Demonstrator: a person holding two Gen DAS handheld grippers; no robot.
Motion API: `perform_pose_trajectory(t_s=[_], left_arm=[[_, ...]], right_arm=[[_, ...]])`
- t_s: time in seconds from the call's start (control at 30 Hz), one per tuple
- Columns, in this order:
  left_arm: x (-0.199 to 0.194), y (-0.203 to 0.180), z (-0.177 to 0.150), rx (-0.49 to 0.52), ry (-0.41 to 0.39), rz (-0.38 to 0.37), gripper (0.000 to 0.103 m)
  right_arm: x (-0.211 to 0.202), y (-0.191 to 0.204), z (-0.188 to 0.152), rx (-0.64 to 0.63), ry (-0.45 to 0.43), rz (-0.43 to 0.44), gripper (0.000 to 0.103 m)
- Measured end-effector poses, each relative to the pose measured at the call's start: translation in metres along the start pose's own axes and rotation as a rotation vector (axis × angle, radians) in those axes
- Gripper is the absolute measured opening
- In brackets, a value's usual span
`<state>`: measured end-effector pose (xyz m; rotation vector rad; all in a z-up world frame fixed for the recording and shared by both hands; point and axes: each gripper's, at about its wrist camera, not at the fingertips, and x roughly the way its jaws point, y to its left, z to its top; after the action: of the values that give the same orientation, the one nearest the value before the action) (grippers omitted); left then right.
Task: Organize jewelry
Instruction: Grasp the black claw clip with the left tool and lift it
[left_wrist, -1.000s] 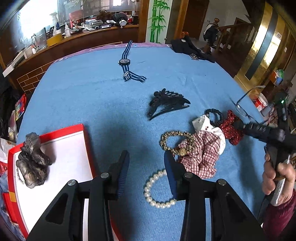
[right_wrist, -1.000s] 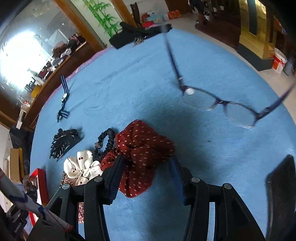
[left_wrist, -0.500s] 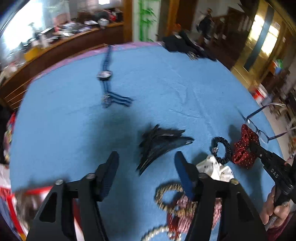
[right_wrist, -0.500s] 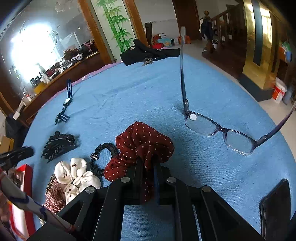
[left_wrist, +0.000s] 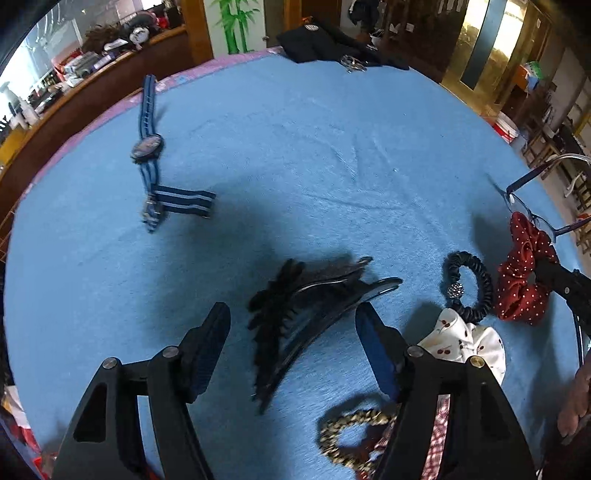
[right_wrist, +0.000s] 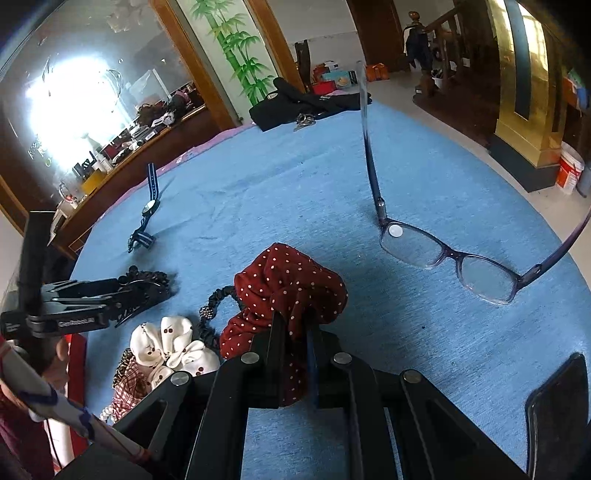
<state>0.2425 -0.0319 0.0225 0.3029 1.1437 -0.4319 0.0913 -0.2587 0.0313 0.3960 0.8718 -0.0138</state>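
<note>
A black hair claw clip (left_wrist: 310, 306) lies on the blue tablecloth (left_wrist: 295, 155). My left gripper (left_wrist: 291, 314) hangs over it, open, with a finger on either side and neither pad touching it. From the right wrist view, the left gripper (right_wrist: 122, 291) reaches in from the left above the clip (right_wrist: 151, 284). My right gripper (right_wrist: 294, 317) is shut on a red polka-dot scrunchie (right_wrist: 291, 277), pinching a fold of its cloth. The left wrist view shows the same scrunchie (left_wrist: 521, 280) at the far right, held by the right gripper (left_wrist: 554, 277).
A black beaded hair tie (left_wrist: 469, 288), a white cherry scrunchie (left_wrist: 465, 339), a leopard hair tie (left_wrist: 351, 432) and a plaid scrunchie (left_wrist: 436, 443) lie close together. A blue-strapped watch (left_wrist: 147, 147) lies far left, glasses (right_wrist: 461, 258) at right. A red tray (right_wrist: 75, 354) sits at the left edge.
My left gripper has moved away from the pearl bracelet and red tray to over the black clip, and its jaws have widened. My right gripper has shut on the red scrunchie.
</note>
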Motion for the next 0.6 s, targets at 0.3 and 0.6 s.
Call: perform_pose_trajectory(t_s=[0.3, 0.6], left_arm=[[0.007, -0.009, -0.007, -0.092, -0.061, 0.041, 0.036], [-0.038, -0.005, -0.034, -0.227, -0.163, 0.029, 0.029]], right_arm=[[-0.001, 0.001, 0.001, -0.002, -0.011, -0.002, 0.009], [-0.013, 0.003, 0.002, -0.013, -0.062, 0.022, 0.009]])
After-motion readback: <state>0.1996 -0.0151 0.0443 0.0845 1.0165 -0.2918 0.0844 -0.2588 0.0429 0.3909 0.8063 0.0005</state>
